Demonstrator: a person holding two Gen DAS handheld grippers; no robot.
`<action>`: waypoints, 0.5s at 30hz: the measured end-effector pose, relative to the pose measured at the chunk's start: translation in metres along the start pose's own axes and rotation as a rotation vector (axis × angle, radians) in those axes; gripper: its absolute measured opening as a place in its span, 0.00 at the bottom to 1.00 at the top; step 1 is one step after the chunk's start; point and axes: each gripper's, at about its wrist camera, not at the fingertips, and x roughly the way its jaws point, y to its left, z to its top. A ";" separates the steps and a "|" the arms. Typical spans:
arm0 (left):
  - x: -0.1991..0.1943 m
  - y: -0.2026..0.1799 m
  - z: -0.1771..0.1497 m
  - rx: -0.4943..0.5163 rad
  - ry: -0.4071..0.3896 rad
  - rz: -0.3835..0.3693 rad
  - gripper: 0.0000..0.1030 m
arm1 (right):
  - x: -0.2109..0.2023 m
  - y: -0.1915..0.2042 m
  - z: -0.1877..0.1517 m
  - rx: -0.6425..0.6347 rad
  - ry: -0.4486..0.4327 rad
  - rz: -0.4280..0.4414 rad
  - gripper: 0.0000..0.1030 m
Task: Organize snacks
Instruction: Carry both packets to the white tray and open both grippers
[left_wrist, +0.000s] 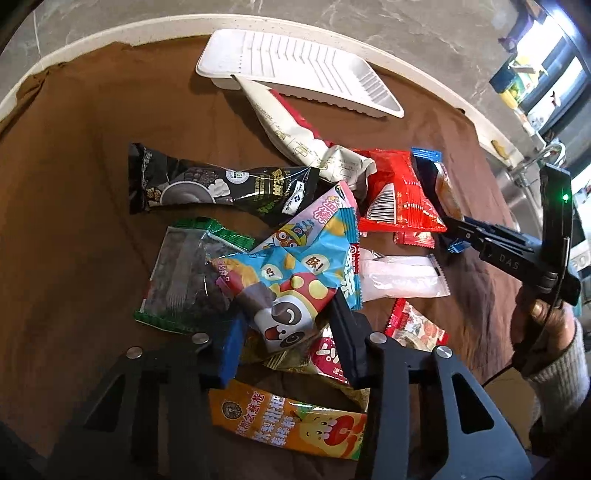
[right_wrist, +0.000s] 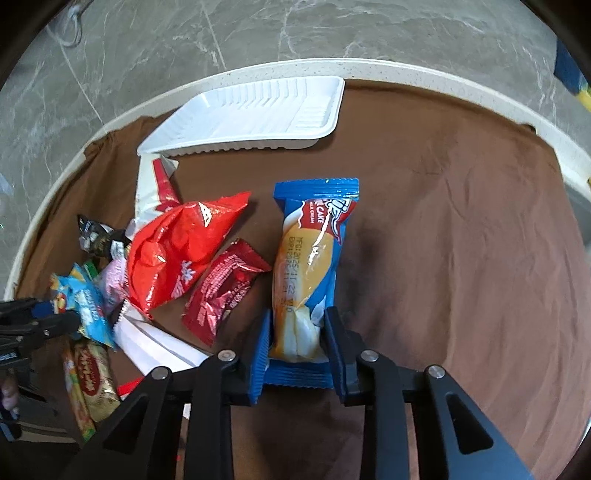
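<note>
Both grasps are made: the right gripper (right_wrist: 295, 341) jaws clamp the blue-wrapped cake roll (right_wrist: 314, 258) right of the pile, the left gripper (left_wrist: 284, 332) jaws pinch the light-blue cartoon snack bag (left_wrist: 295, 273). Next, I judge, lift both to the empty white ribbed plastic tray (left_wrist: 295, 70) at the table's far edge.

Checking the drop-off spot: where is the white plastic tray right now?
The white plastic tray lies empty at the far edge of the brown cloth, beyond the snack pile, with a white-and-red packet touching its near edge.

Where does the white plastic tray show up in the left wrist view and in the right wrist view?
Left wrist: white tray top centre, near the table's far edge.
Right wrist: white tray upper left of centre.
Shared landmark: the big red packet lies nearer the cameras than the tray in both.
</note>
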 end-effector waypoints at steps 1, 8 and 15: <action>0.000 0.002 0.000 -0.015 0.001 -0.010 0.38 | -0.001 -0.002 -0.001 0.014 -0.001 0.016 0.30; -0.013 0.001 0.004 -0.067 -0.007 -0.047 0.37 | -0.009 -0.029 -0.007 0.166 0.005 0.193 0.30; -0.028 -0.011 0.013 -0.118 -0.031 -0.087 0.37 | -0.018 -0.060 -0.012 0.324 0.013 0.405 0.30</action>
